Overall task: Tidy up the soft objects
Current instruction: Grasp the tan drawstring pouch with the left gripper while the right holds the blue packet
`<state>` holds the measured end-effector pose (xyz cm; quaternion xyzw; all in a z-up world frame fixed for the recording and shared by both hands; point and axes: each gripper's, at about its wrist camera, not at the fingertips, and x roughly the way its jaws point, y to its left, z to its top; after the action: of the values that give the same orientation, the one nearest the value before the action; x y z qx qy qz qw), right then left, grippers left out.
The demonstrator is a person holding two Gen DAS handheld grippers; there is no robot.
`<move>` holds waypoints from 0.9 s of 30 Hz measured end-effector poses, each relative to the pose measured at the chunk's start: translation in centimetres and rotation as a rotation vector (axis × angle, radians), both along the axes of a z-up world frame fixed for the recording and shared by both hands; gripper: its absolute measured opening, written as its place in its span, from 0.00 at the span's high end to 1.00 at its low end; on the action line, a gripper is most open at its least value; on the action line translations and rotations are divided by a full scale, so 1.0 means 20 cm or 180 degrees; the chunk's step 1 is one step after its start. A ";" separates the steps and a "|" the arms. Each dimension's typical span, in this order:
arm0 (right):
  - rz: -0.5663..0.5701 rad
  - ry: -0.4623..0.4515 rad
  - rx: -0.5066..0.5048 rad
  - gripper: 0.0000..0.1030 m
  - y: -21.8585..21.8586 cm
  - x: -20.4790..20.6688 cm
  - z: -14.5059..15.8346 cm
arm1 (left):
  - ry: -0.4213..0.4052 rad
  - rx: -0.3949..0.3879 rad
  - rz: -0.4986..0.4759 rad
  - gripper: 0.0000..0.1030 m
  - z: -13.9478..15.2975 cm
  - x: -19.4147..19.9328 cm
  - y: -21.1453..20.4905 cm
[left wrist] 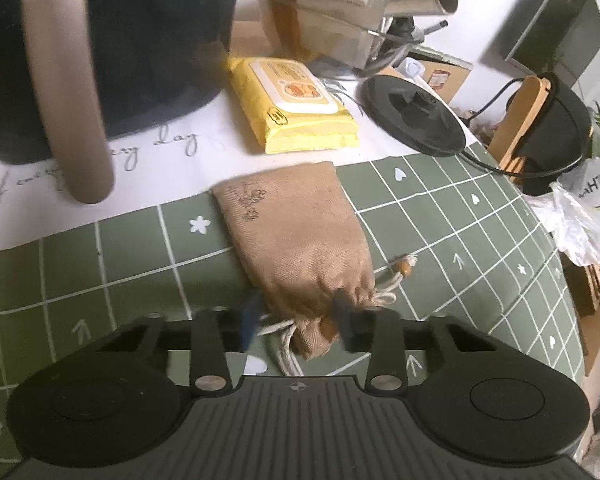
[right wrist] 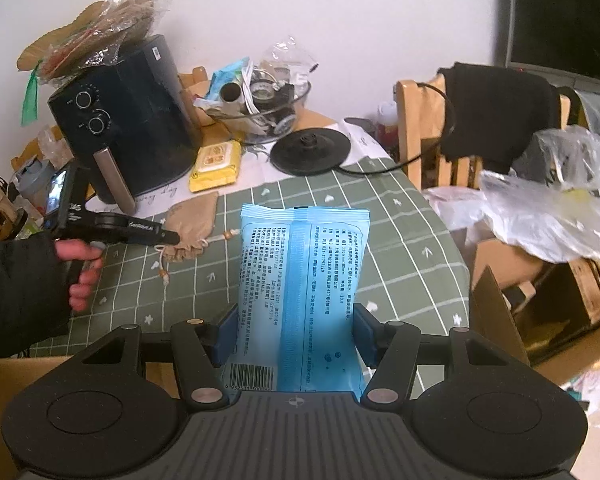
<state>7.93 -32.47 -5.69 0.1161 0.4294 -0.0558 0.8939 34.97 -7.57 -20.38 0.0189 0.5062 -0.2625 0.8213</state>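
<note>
A dark air fryer [right wrist: 132,128] fills the upper left of both views, its metal handle [left wrist: 66,92] hanging down over the white strip of the surface [left wrist: 460,216]. Just right of it lies a yellow wet-wipes pack [left wrist: 296,106]. Beyond that sit a black kettle base [left wrist: 414,114] with its cord, and a glass bowl [right wrist: 260,120] crammed with clutter. A wooden chair [right wrist: 420,136] draped in black cloth stands at the right edge, with plastic bags [right wrist: 552,196] piled beside it.

In the left wrist view, a tan drawstring pouch [left wrist: 304,240] lies on the green gridded cloth at centre frame, its gathered neck toward the camera. The left claw [left wrist: 296,320] is partly open around that neck; its right finger touches the fabric, and whether the left one does cannot be told through the blur.

In the right wrist view, the right claw [right wrist: 294,336] is closed moderately wide on a blue wet-wipes pack [right wrist: 300,292], clamping both long edges. The pack stands upright at centre frame, printed back facing the camera. The person's left hand [right wrist: 80,268] grips the other tool at middle left.
</note>
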 end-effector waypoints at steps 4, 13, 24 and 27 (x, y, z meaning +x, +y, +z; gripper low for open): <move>-0.0027 0.0013 0.0024 0.40 0.00 -0.03 0.00 | 0.0061 0.0027 0.0007 0.92 -0.02 0.02 -0.02; 0.0005 -0.0056 0.0091 0.40 -0.02 -0.03 0.03 | -0.0107 0.0078 -0.0106 0.96 0.14 -0.05 0.02; 0.0262 -0.0142 0.0171 0.40 0.00 0.03 0.08 | -0.0358 -0.0072 -0.0097 0.96 0.42 -0.18 0.09; 0.0345 -0.0160 0.0198 0.40 0.01 0.05 0.10 | -0.0351 -0.0088 -0.0020 0.96 0.48 -0.22 0.14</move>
<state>8.84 -32.28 -3.77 0.1217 0.4140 0.0090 0.9021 30.60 -4.79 -10.76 0.0235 0.4564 -0.2706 0.8473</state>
